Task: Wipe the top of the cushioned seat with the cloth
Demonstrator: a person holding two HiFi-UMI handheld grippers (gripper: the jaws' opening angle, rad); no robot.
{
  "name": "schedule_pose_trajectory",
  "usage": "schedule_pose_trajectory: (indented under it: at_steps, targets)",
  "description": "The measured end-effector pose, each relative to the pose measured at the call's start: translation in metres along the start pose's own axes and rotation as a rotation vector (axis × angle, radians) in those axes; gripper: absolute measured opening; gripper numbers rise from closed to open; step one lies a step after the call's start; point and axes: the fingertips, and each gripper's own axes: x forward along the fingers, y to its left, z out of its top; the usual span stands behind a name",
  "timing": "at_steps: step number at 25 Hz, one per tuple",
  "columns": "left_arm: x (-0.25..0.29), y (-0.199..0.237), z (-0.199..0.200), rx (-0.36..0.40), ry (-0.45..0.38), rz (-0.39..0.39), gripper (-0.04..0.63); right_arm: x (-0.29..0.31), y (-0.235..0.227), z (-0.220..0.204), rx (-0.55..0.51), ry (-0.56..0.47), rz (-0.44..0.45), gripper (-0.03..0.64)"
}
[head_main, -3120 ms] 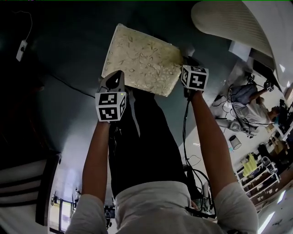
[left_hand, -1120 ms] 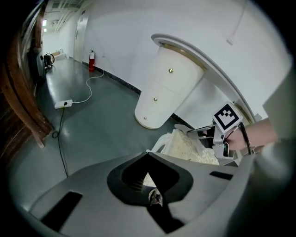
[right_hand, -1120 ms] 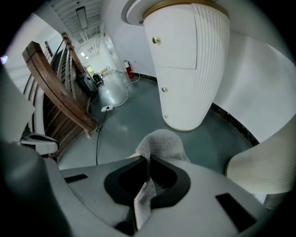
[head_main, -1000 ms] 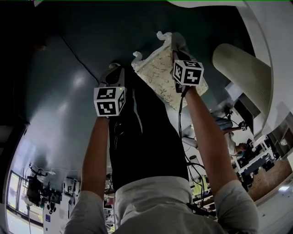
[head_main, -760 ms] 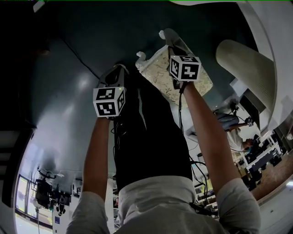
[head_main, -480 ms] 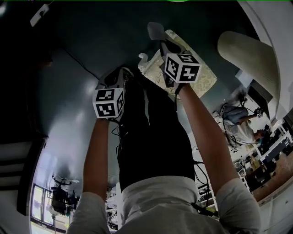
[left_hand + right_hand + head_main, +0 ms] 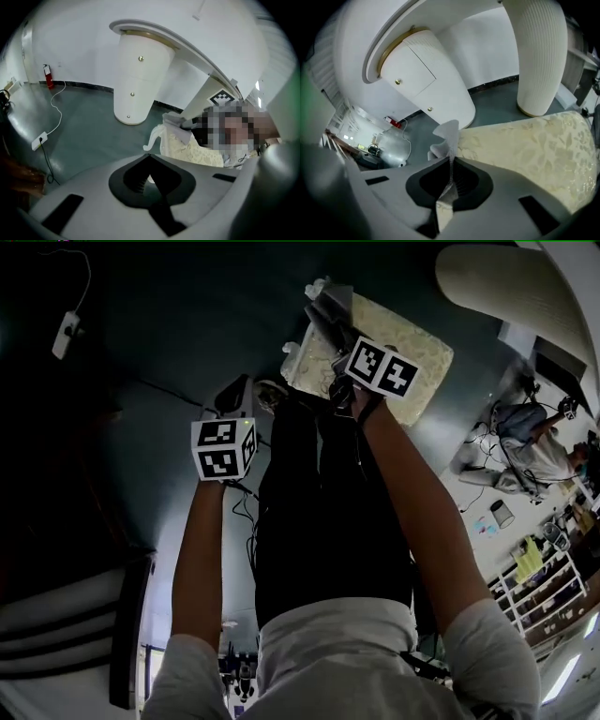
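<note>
Right gripper [image 7: 451, 164] has its jaws clamped on the cloth [image 7: 449, 133], a thin pale grey rag that sticks up out of them in a crumpled strip. Left gripper [image 7: 150, 164] has its jaws pressed together with nothing in them, and it's held over the floor, near the seat but not touching it.

Biggest thing down there is the floor [image 7: 187, 324], dark green and a bit glossy. Then there's a smooth white pedestal [image 7: 136, 79] under a curved top, and a ribbed white column [image 7: 539, 51] beside it.

The cushioned seat [image 7: 529, 145] sits in front of those two. It's a square cream pad with a pale leaf pattern woven in, and the top is slightly domed. The cloth is right at its left edge, by a corner. I can't tell if it's actually pressing on the fabric.

The head view gives you the whole square seat with both arms reaching toward it. The right gripper view is the one that shows the leaf pattern up close and the rag in the jaws. Only the left gripper view catches the seat's side with a white curled piece [image 7: 154, 138] at its corner, plus a plug block [image 7: 40, 139] on a white cable and a red extinguisher [image 7: 48, 77] by the wall.

Most of the cushion top lies bare to the right of the cloth. The column base is close behind the far edge, and there's open floor on the left.
</note>
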Motion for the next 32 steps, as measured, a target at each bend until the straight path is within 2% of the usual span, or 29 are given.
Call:
schedule_pose_trajectory:
  at_steps: [4, 7, 11, 15, 21, 26, 32]
  targets:
    - [0.002, -0.010, -0.005, 0.010, 0.014, -0.002, 0.014, -0.011, -0.021, -0.022, -0.080, 0.012, -0.035, 0.014]
    - [0.017, -0.025, -0.005, 0.017, 0.007, -0.006, 0.014, -0.011, -0.033, -0.019, -0.110, -0.011, -0.023, 0.014]
    - [0.025, -0.068, -0.018, 0.069, 0.027, -0.029, 0.014, -0.017, -0.039, -0.021, -0.167, -0.025, 0.024, 0.014]
    - [0.036, -0.101, -0.022, 0.075, 0.041, -0.060, 0.014, -0.025, -0.051, -0.015, -0.246, -0.027, -0.009, 0.014]
    - [0.056, -0.143, -0.012, 0.144, 0.050, -0.104, 0.014, -0.048, -0.086, -0.013, -0.267, -0.013, -0.085, 0.014]
    - [0.064, -0.159, -0.002, 0.183, 0.043, -0.119, 0.014, -0.063, -0.107, -0.018, -0.241, -0.016, -0.102, 0.014]
    - [0.077, -0.185, -0.011, 0.218, 0.063, -0.137, 0.014, -0.085, -0.134, -0.025, -0.211, -0.028, -0.123, 0.014]
